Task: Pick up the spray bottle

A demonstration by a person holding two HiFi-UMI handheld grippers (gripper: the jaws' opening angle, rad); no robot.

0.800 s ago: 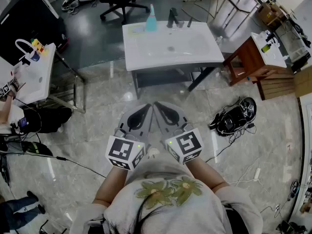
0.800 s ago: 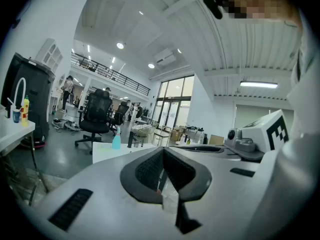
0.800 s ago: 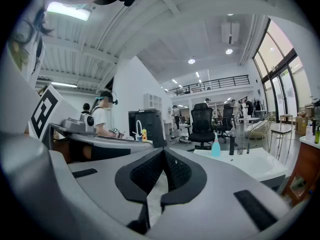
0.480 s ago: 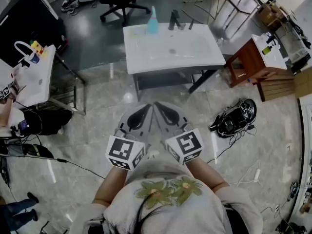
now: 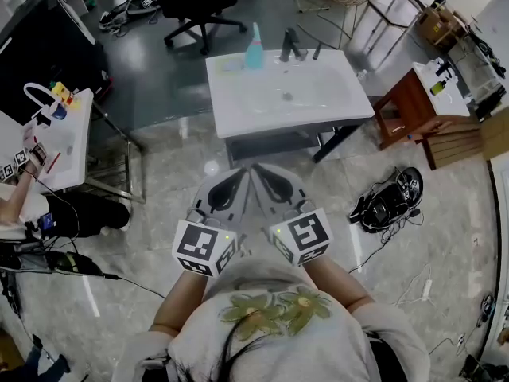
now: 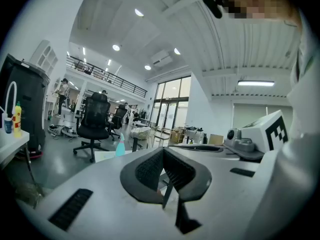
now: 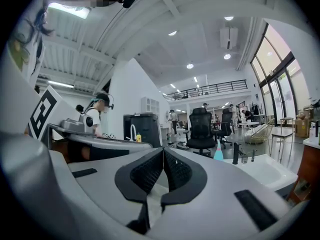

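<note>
The spray bottle (image 5: 254,48) stands at the far left corner of the washbasin (image 5: 322,106), with the faucet (image 5: 291,46) just to its right along the far edge. An office chair (image 5: 199,6) sits behind the basin's far left corner. A wooden stand (image 5: 407,106) is off its right edge, and a side table (image 5: 67,138) lies well to its left. Short of the basin's near edge, the left gripper (image 5: 238,178) and right gripper (image 5: 261,175) are side by side above the floor, with a tangle of cables (image 5: 390,201) to their right.
</note>
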